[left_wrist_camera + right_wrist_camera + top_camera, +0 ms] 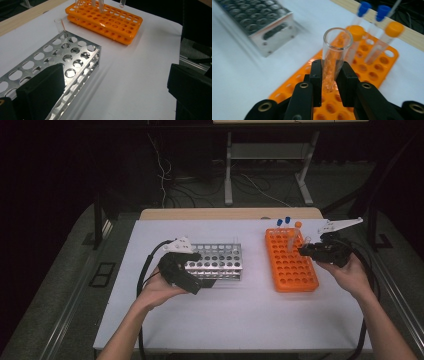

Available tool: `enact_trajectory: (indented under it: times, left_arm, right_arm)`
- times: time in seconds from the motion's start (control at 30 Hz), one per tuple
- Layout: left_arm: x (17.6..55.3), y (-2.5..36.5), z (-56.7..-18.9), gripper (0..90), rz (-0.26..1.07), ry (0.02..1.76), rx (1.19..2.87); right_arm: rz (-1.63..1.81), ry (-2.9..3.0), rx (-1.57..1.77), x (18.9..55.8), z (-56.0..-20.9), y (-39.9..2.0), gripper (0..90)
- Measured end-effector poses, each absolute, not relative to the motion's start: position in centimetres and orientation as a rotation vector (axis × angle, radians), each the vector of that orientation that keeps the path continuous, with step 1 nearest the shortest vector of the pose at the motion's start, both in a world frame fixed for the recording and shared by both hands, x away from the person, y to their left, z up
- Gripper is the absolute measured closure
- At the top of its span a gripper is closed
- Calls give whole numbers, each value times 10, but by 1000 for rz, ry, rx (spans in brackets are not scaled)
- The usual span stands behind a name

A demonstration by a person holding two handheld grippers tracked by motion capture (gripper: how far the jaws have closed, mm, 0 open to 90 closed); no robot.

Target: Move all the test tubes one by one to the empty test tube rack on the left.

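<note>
While the right gripper [329, 75] is clamped on an open clear test tube [335, 52], that tube stands between its jaws over the orange rack [291, 262], at about three o'clock on the table in the high view. Its long axis runs nearly upright, leaning slightly, with the open mouth up and the rounded bottom pointing down toward the rack's holes, just above them. Capped tubes [387, 40] stand at the rack's far end, toward twelve o'clock. Off at nine o'clock sits the metal rack [215, 261], well apart from the held tube and holding one clear tube [60, 25] at a far corner. Beside that rack rests the left gripper [187, 272], jaws spread wide and holding nothing, the nearer hand to it. Carrying the tube there would, I judge, mean keeping it upright.
</note>
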State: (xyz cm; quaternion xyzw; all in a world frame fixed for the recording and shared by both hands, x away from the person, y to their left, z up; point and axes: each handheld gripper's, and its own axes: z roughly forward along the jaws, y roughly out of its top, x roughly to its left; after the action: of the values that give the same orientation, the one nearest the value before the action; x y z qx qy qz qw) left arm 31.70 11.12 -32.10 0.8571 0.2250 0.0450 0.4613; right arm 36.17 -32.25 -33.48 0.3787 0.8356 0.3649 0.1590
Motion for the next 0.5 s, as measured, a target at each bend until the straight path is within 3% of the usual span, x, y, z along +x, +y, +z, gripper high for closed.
enact_trajectory:
  times: [0.5]
  left_arm:
    - [322,99,-319,6,105,522,2144]
  right_arm:
    - [1098,2594,831,323,-323,-256,750]
